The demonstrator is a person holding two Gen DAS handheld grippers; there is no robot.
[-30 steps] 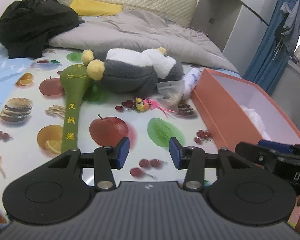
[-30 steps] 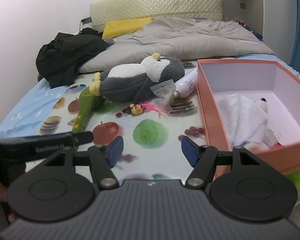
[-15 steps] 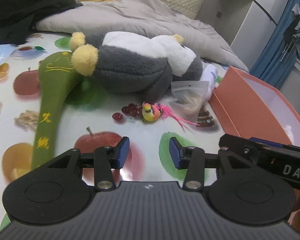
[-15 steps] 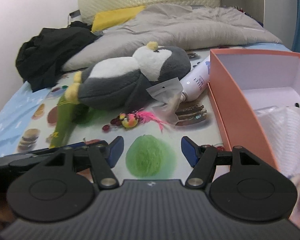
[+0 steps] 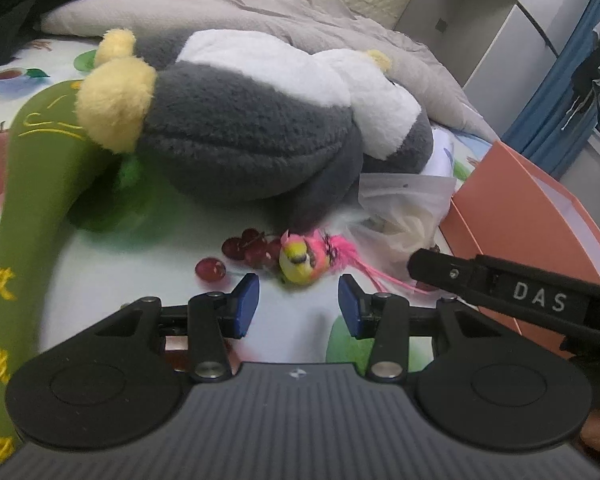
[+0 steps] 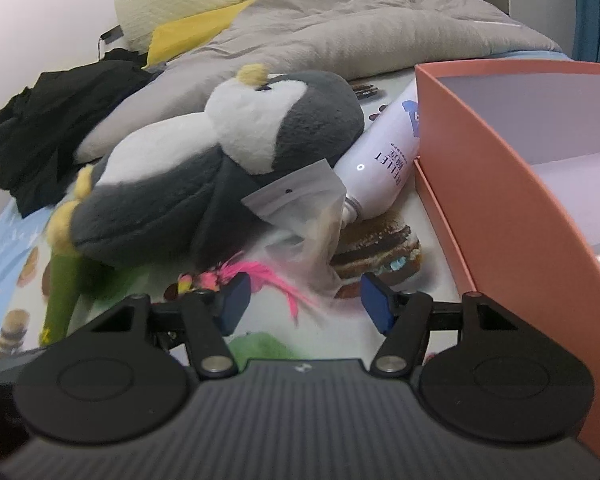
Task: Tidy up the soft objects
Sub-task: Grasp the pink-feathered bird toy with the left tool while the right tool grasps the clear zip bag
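A grey-and-white penguin plush (image 5: 252,136) (image 6: 204,176) lies on the fruit-print sheet. Its yellow feet rest on a long green fabric pad (image 5: 32,184) (image 6: 62,292). Just in front of the penguin lies a small yellow-and-pink bird toy (image 5: 300,262) (image 6: 208,280) with pink feathers. My left gripper (image 5: 299,306) is open, and the bird lies just ahead of its gap. My right gripper (image 6: 305,306) is open too, with the pink feathers and a clear plastic bag (image 6: 304,216) (image 5: 404,216) in front of it. Neither gripper holds anything.
An open orange box (image 6: 500,184) (image 5: 512,208) stands at the right. A white bottle (image 6: 384,160) leans between it and the penguin. Behind lie a grey duvet (image 6: 340,36), black clothes (image 6: 48,120) and a yellow pillow (image 6: 188,32). A black bar of the right-hand tool (image 5: 520,292) crosses the left wrist view.
Both grippers have moved forward and down toward the penguin and the bird toy, which now loom much larger. The toys themselves have not moved.
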